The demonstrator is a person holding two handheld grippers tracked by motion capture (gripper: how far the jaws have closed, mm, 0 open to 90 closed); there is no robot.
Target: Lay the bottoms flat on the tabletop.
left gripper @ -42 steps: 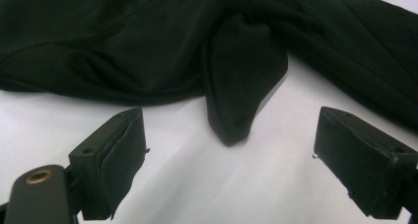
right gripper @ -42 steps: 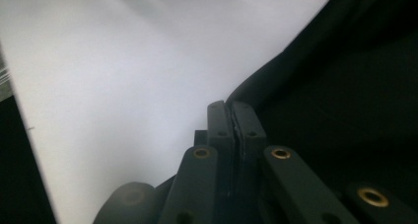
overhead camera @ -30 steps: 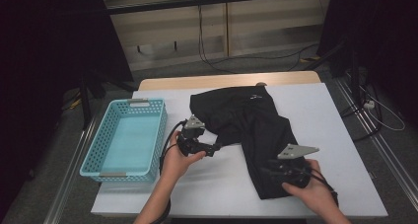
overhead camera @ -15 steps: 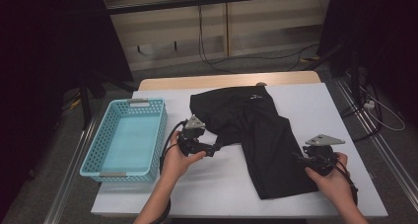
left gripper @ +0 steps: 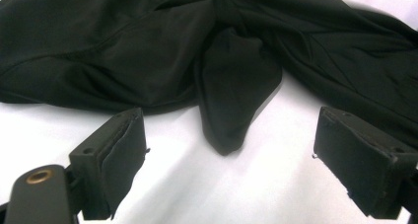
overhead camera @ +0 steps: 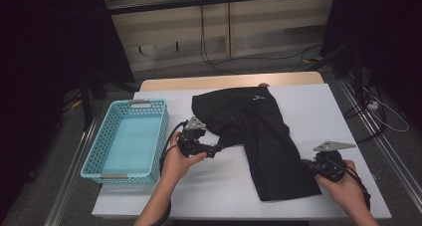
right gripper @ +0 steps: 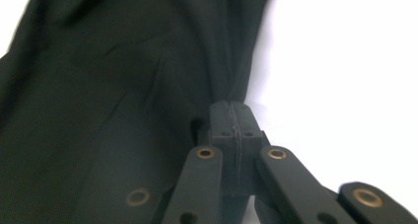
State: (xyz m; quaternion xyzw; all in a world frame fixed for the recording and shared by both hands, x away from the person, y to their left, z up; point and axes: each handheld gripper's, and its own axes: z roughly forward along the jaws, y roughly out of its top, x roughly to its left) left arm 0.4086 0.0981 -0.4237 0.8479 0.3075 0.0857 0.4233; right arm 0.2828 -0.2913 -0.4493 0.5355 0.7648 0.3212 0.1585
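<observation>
The black garment (overhead camera: 259,136) is spread on the worktop (overhead camera: 318,106); its near right edge is clamped by the right tool (right gripper: 231,116), the left tool (left gripper: 231,160) held wide; folding remains.

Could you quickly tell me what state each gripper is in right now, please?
Left gripper: jaws open, holding nothing.
Right gripper: jaws just closed, pinching the edge of the black garment.

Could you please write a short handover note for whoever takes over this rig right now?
Left gripper: open, at the black garment's left edge, a fold of cloth just ahead of its jaws.
Right gripper: jaws have just closed, pinching the garment's edge near its lower right corner.
Garment lies spread on the white table; the blue basket at left holds nothing.
Done: right grip taken. Left: probably left grip, folding, then basket.
</observation>
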